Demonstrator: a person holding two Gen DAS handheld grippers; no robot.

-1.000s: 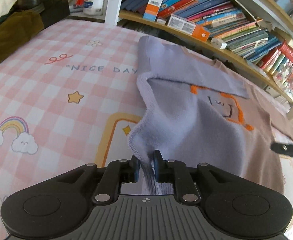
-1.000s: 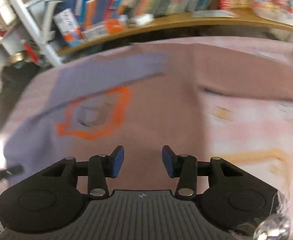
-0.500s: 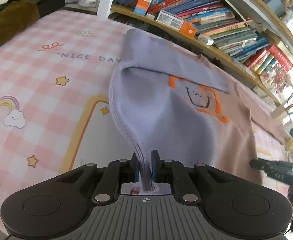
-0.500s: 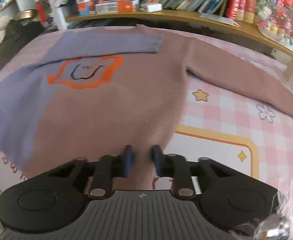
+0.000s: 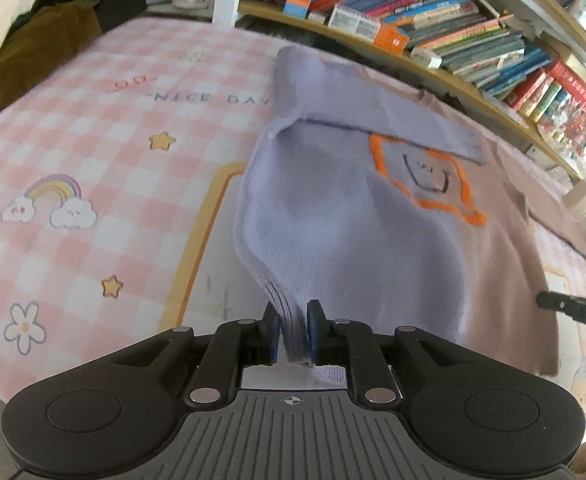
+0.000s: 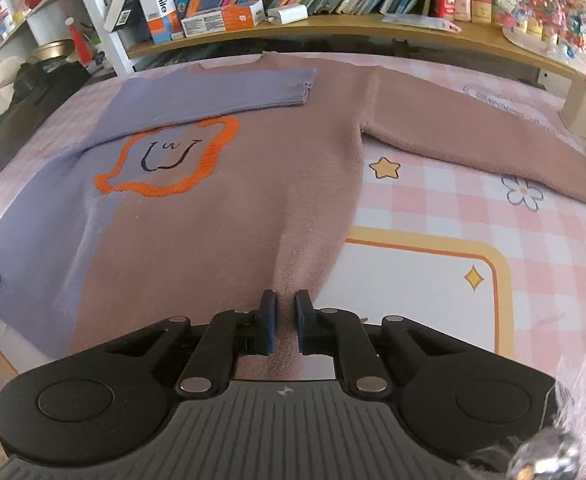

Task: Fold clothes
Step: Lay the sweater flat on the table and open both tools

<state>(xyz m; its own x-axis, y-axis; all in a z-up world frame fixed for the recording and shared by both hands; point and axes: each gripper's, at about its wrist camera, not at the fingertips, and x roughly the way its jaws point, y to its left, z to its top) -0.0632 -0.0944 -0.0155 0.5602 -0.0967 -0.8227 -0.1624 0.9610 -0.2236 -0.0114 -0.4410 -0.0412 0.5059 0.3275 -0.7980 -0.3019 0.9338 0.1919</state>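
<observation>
A lilac and dusty-pink sweater [image 6: 229, 200] with an orange-outlined smiley patch [image 6: 165, 160] lies front up on a pink checked sheet [image 5: 73, 152]. Its lilac sleeve [image 6: 213, 92] is folded across the chest; the pink sleeve [image 6: 473, 136] stretches out to the right. My left gripper [image 5: 293, 332] is shut on the lilac hem corner and holds it lifted off the sheet. My right gripper [image 6: 285, 320] is shut on the pink hem near the sweater's right bottom corner. The right gripper's tip shows at the edge of the left wrist view [image 5: 573, 312].
A wooden bookshelf [image 6: 333, 28] full of books and boxes runs along the far edge of the bed. Dark and brown clothes [image 5: 33, 40] are piled at the far left. A small beige box [image 6: 585, 108] stands at the far right.
My right gripper has closed on the pink hem after hovering open above the sweater. My left gripper has kept its hold on the lilac hem and drawn it up and back.
</observation>
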